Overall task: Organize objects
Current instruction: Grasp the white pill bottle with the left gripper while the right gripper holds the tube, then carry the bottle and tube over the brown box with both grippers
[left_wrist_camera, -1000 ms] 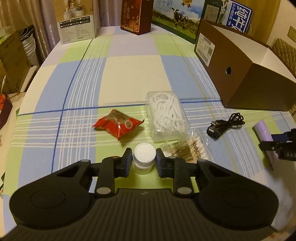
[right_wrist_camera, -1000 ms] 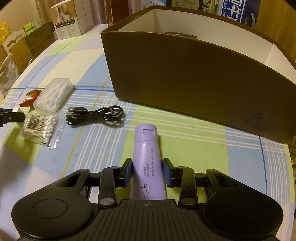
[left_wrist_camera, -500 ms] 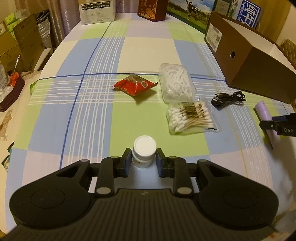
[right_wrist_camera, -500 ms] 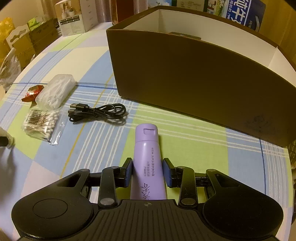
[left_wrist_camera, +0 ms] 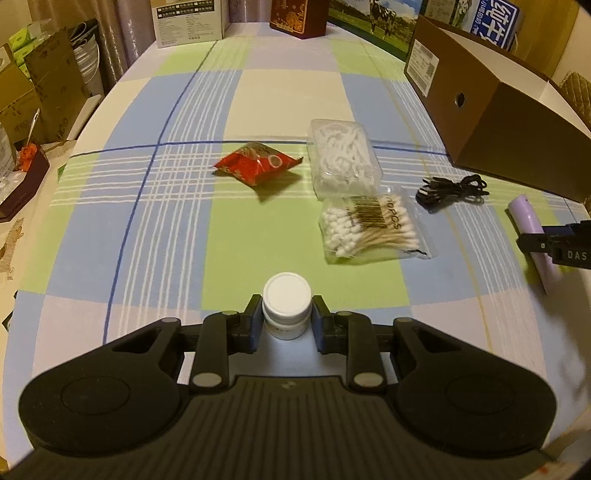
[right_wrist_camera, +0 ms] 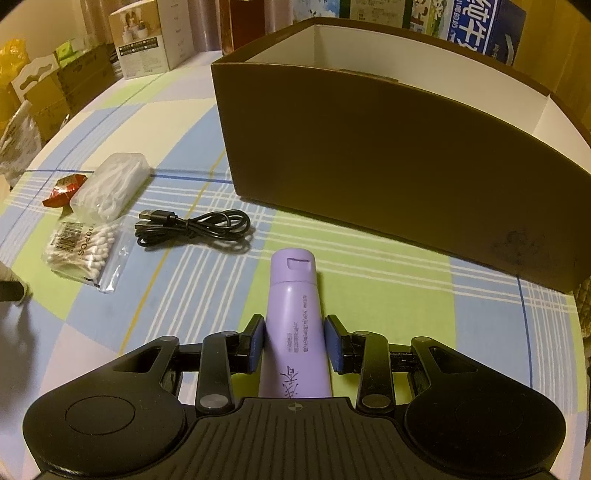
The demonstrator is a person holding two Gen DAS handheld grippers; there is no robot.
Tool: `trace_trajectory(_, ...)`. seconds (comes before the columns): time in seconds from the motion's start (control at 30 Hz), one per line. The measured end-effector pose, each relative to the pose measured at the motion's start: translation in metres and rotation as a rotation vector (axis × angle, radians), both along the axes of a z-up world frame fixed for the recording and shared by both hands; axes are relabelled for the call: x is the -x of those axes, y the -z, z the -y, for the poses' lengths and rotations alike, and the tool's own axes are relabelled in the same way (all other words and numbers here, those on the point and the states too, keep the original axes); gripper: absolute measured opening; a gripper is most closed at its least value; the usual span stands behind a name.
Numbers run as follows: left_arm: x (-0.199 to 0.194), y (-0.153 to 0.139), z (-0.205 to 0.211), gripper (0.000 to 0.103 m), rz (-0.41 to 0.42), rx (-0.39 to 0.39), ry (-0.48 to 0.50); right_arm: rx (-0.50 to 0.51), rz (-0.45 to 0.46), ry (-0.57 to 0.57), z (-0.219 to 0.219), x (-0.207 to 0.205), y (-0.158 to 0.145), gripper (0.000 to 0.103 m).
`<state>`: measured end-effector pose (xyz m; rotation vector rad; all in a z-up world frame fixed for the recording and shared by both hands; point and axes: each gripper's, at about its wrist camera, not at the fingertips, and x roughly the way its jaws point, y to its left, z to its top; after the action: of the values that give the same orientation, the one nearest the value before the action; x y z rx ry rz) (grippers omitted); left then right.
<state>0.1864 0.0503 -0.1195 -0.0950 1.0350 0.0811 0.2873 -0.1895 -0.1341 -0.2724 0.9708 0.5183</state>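
Note:
A small white-capped bottle (left_wrist_camera: 286,295) sits between the fingers of my left gripper (left_wrist_camera: 286,306), which is shut on it above the near part of the checked tablecloth. My right gripper (right_wrist_camera: 295,325) is shut on a purple tube (right_wrist_camera: 295,291) that points toward the brown open-top box (right_wrist_camera: 388,155). From the left wrist view the purple tube (left_wrist_camera: 524,218) and right gripper (left_wrist_camera: 554,247) show at the right edge. On the cloth lie a red snack packet (left_wrist_camera: 258,166), a clear box of white floss picks (left_wrist_camera: 343,158), a bag of cotton swabs (left_wrist_camera: 369,229) and a coiled black cable (left_wrist_camera: 450,188).
The brown box (left_wrist_camera: 517,122) stands at the right side of the table, its white inside partly visible. Cartons and a red box (left_wrist_camera: 297,18) line the far edge. Cardboard boxes (left_wrist_camera: 40,85) stand off the table's left side.
My left gripper has drawn back toward the near edge with the white bottle in it, so the loose items now lie farther ahead. The right gripper, still holding the tube, has risen slightly.

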Motion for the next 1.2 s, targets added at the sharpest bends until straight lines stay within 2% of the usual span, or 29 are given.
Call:
trace_trajectory(0.3,0.001,-0.014,0.018,0.022,0.001,-0.001,0.029,-0.009,-0.017,-0.013,0.007,0.009,-0.002,0.031)
trace_trajectory(0.5,-0.002,-0.030,0.036,0.022,0.016,0.006,0.068,-0.073,-0.053,0.002,0.024,0.020,-0.014,0.031)
trace_trajectory(0.83,-0.024,-0.069,0.085,0.022,0.101,0.016,0.194,-0.222,-0.023,0.066,0.060,0.024,-0.061,0.031)
trace_trajectory(1.2,-0.089,-0.116,0.153,0.023,0.247,0.014,0.332,-0.335,0.120,0.116,0.101,-0.016,-0.129,0.031)
